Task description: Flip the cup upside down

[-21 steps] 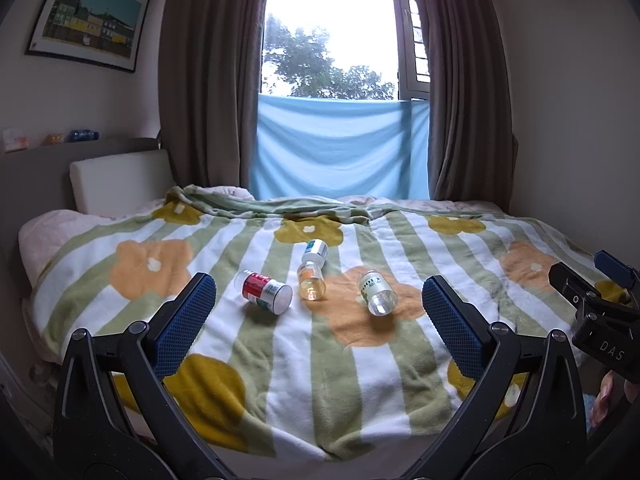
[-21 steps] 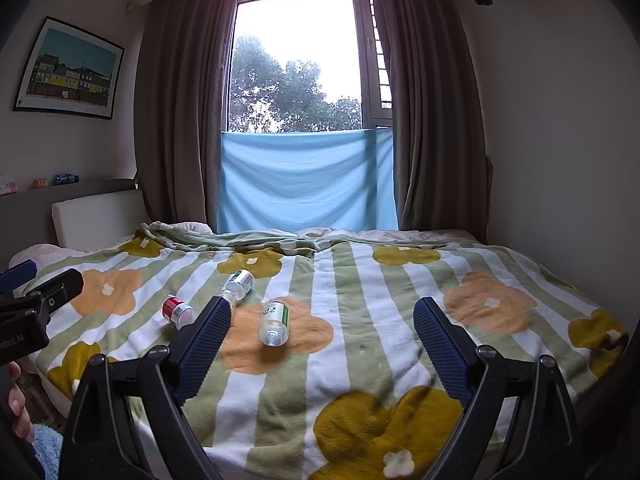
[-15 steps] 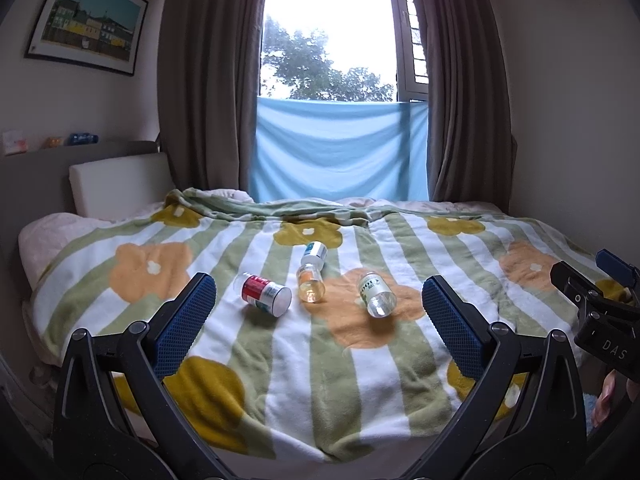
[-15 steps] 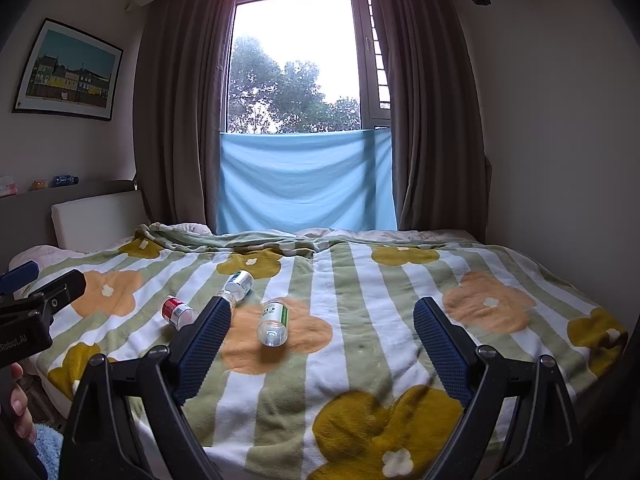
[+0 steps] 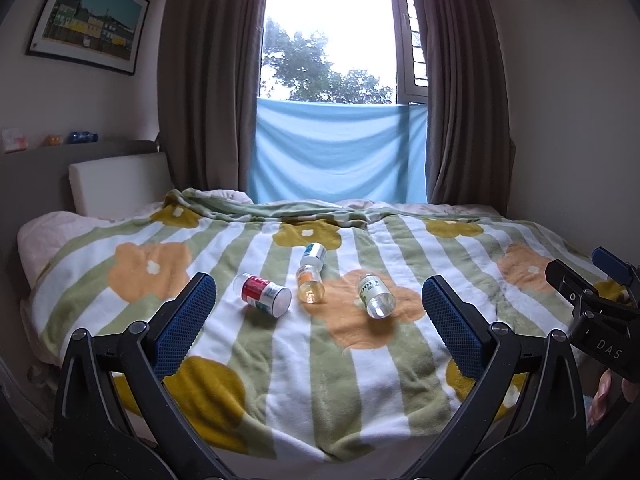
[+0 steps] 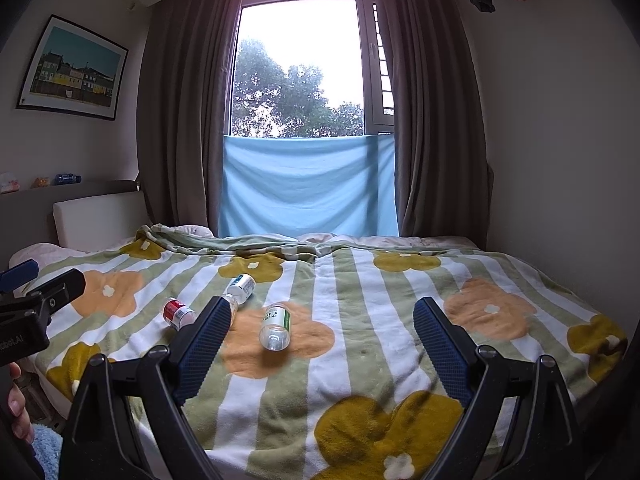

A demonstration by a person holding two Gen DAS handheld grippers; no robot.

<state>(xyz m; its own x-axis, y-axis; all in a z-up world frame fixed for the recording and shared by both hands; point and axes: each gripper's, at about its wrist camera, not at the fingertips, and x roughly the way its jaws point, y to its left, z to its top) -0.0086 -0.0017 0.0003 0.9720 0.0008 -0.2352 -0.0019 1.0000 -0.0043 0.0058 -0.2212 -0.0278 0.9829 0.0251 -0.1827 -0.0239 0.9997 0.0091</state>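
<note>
three clear cylindrical cups (image 5: 376, 295) on fleece

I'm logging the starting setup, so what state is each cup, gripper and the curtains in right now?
red-label cup: lying on its side on the blanket.
blue-label cup: on its side.
green-label cup: on its side.
left gripper: open, empty.
right gripper: open, empty.
curtains: drawn apart.
</note>
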